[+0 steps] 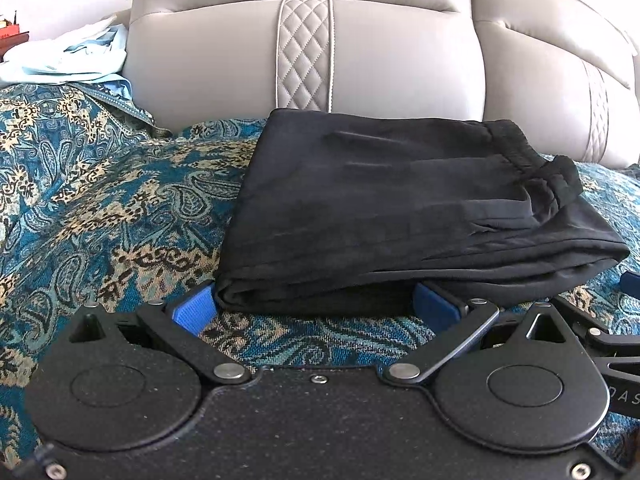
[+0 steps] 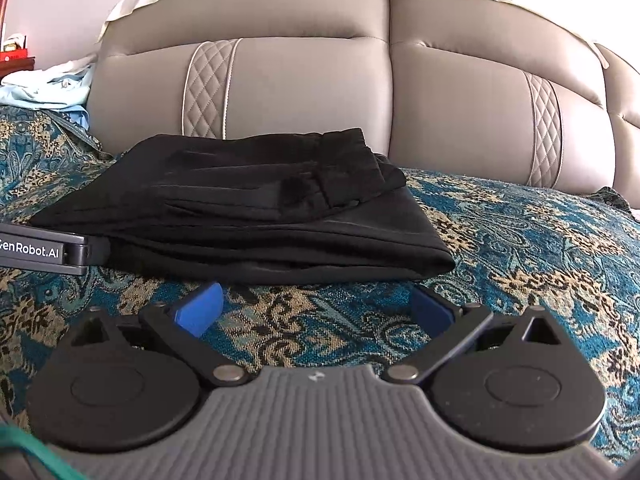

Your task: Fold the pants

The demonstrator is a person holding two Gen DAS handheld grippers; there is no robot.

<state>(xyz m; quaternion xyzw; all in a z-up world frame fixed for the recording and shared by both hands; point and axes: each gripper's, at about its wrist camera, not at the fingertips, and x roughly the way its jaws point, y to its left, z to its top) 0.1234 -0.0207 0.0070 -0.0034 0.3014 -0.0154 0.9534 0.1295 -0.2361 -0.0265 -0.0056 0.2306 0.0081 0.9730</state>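
Observation:
The black pants (image 1: 400, 208) lie folded into a compact stack on the patterned blue bedspread, waistband up and to the right. My left gripper (image 1: 316, 304) is open, its blue pads (image 1: 194, 308) right at the stack's near edge, which fills the gap between them. In the right wrist view the same pants (image 2: 248, 208) sit ahead and to the left. My right gripper (image 2: 316, 312) is open just short of the stack's front edge, with only bedspread between its fingers. The left gripper's body (image 2: 44, 254) shows at the left, against the pants.
A grey padded headboard (image 1: 304, 60) rises right behind the pants. Pale blue and white clothes (image 1: 68, 56) are heaped at the far left. The teal paisley bedspread (image 2: 520, 248) spreads flat to the right and to the left (image 1: 100, 208) of the stack.

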